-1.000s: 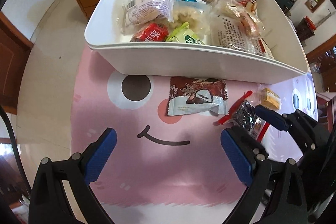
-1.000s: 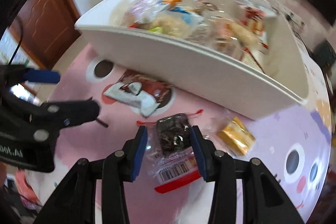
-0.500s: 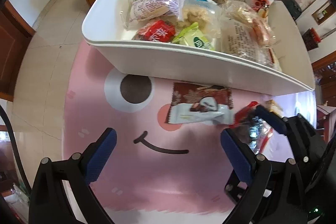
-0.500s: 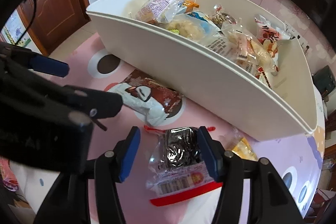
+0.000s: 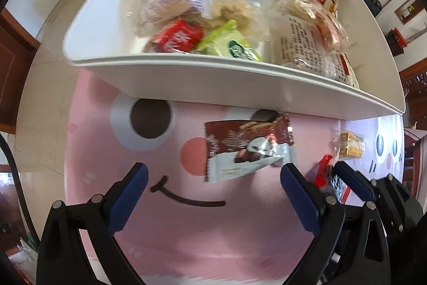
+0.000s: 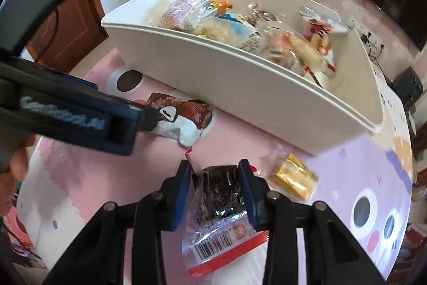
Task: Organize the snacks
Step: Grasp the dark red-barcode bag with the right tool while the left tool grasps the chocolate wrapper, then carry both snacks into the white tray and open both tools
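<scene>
The right gripper (image 6: 214, 190), its jaws just closing, clamps a clear-wrapped dark snack (image 6: 220, 191) on the pink mat (image 5: 213, 239) before the white bin (image 6: 253, 87), while the left gripper (image 5: 213, 194) hovers wide open beside a chocolate packet (image 5: 246, 148).

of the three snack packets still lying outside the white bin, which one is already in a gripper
The clear packet with the dark snack and red barcode edge: the right gripper pinches it. The brown chocolate wrapper and gold packet lie free.

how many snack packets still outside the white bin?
3. Brown-and-white chocolate packet on the mat before the white bin; dark snack packet between the right gripper jaws; small gold packet beside it. None seem hidden.
</scene>
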The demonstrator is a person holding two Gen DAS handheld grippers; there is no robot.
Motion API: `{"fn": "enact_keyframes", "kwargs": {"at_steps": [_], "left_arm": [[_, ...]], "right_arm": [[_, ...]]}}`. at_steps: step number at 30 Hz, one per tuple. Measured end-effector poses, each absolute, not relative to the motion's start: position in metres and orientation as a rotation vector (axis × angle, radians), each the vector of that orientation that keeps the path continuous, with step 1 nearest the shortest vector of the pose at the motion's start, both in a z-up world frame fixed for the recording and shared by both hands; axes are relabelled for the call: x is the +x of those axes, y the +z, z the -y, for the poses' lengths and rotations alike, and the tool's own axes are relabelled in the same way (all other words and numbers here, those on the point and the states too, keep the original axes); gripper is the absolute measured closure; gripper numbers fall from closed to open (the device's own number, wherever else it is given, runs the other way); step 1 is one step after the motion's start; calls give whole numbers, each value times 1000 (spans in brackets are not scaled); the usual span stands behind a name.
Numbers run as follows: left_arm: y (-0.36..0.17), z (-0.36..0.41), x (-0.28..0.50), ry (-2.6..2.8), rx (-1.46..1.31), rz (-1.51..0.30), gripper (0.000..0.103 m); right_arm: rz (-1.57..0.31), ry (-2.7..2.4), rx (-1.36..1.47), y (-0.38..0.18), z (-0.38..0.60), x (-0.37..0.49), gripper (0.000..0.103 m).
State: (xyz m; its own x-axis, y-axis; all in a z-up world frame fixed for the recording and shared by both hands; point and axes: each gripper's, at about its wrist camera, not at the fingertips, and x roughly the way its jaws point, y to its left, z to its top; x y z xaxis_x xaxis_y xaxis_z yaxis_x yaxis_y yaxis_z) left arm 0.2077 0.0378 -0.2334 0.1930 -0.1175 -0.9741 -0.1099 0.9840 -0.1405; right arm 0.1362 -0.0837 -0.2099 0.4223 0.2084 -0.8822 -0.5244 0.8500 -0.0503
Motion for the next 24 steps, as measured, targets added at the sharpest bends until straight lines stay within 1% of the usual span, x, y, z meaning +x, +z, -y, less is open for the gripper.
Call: {"fn": "enact_keyframes", "kwargs": {"at_steps": [2,4,10,13,14,15,16,17,21,24], "left_arm": [[-237,-30,212,-9,-203,-1385,4],[-240,-24,218,1,-214,-1386,4],[-256,0,225,65,-184,-1392,6],[-256,13,219,82,-126,-1341,27],[-253,16,217,74,-119,-1321,47],[-250,19,216,63,-118,-1308,59],[-248,21,215,57,-117,-1300,63],[-247,23,216,47,-120,-1294,82],[-242,25,211,37,-128,-1277,85],[-231,26,203,24,-121,-1257,86]], "right_arm": [[-1045,463,-312,-209,90,135,67],[-1039,456,-282,-205,96,133,72],[-1042,432,-235,-203,108,123,72],[-1045,423,-218,-202,112,119,72],[-1048,422,-207,-201,114,119,73],[-1051,420,-190,-200,117,117,73],[-1054,421,-175,-199,119,119,74],[-1055,425,-159,-198,121,119,78],[-1056,448,-89,-189,129,123,82],[-1064,462,-39,-186,134,124,83]]}}
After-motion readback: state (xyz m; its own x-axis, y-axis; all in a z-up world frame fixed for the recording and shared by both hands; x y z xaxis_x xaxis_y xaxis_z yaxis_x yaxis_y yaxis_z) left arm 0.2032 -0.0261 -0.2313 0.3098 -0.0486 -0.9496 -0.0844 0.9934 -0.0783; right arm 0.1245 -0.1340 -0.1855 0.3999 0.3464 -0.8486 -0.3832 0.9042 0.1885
